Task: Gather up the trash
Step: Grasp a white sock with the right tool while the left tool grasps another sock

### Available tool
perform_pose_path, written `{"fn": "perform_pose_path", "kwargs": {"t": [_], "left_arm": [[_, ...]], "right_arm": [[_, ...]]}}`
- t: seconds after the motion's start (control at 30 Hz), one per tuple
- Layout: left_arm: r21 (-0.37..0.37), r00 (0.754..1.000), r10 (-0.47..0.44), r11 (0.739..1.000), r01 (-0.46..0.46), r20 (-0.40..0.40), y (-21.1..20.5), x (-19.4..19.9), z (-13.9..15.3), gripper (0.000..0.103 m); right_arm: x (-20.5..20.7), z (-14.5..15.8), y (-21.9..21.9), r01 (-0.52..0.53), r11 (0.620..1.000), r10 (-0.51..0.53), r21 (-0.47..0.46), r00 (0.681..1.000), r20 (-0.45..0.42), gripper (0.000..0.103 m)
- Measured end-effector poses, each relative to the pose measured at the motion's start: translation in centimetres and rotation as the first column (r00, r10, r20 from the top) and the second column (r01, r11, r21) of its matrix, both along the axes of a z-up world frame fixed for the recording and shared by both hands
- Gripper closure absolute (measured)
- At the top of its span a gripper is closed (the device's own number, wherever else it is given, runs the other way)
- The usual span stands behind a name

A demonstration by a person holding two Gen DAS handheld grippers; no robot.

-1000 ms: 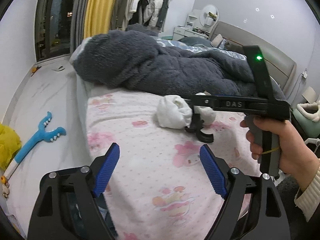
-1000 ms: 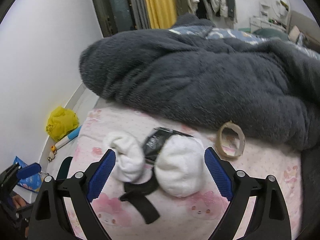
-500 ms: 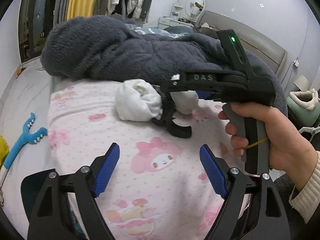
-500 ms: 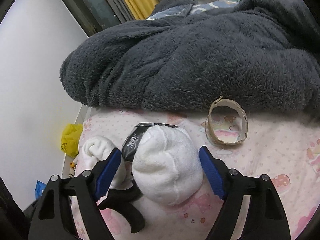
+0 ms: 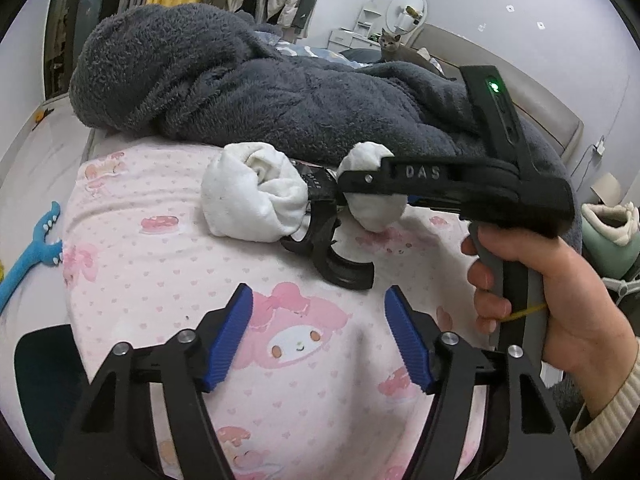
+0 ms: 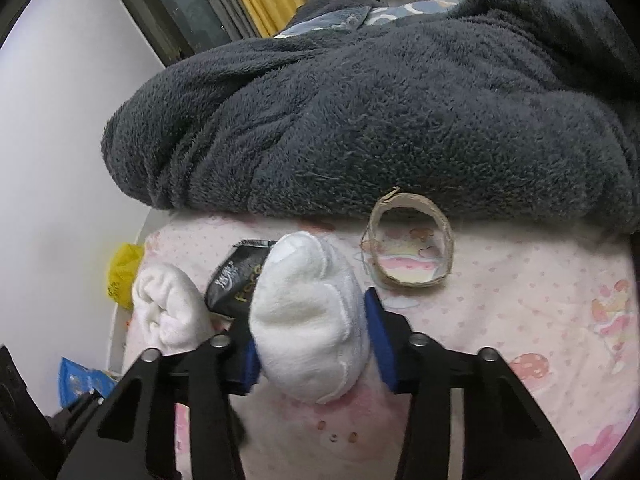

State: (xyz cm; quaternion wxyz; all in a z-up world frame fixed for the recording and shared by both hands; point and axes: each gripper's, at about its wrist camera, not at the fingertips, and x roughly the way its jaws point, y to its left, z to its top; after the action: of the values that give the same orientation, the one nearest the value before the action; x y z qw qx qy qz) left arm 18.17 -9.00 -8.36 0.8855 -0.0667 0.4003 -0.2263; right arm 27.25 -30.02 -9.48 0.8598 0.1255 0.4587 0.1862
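On the pink patterned bed sheet (image 5: 160, 280) lie two white rolled sock balls, a black wrapper (image 6: 236, 280) between them, a black curved plastic piece (image 5: 340, 264) and a brown cardboard tape ring (image 6: 408, 244). My right gripper (image 6: 310, 336) is shut on the nearer white sock ball (image 6: 308, 316); this sock also shows in the left wrist view (image 5: 376, 204), partly hidden by the right gripper body. The other sock ball (image 5: 252, 196) lies to its left. My left gripper (image 5: 320, 336) is open and empty, a little short of the black plastic piece.
A thick dark grey fleece blanket (image 6: 380, 100) is heaped just behind the items. A cat (image 5: 390, 44) sits at the far end of the bed. On the floor to the left lie a blue toy (image 5: 28, 256), a yellow bag (image 6: 124, 276) and a blue packet (image 6: 80, 380).
My right gripper moved forward and closed on the nearer white sock ball. My left gripper moved closer to the items and stayed open.
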Motion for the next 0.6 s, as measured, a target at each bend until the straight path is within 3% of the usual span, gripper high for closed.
{"fn": "perform_pose_path", "kwargs": {"t": [0.1, 0.4, 0.6], "left_arm": [[-0.012, 1.000, 0.010, 1.000, -0.010, -0.010, -0.3, 0.5, -0.2, 0.038], [-0.016, 1.000, 0.021, 1.000, -0.021, -0.018, -1.4, 1.1, -0.8, 0.042], [-0.046, 0.998, 0.041, 0.998, -0.043, -0.050, -1.5, 2.1, -1.1, 0.050]], "right_arm": [[-0.3, 0.3, -0.4, -0.003, 1.000, 0.003, -0.001, 1.000, 0.022, 0.068], [-1.2, 2.0, -1.1, -0.047, 0.998, 0.043, 0.038, 0.994, 0.101, 0.068], [-1.7, 2.1, -1.7, -0.060, 0.998, 0.056, 0.030, 0.992, 0.111, 0.068]]}}
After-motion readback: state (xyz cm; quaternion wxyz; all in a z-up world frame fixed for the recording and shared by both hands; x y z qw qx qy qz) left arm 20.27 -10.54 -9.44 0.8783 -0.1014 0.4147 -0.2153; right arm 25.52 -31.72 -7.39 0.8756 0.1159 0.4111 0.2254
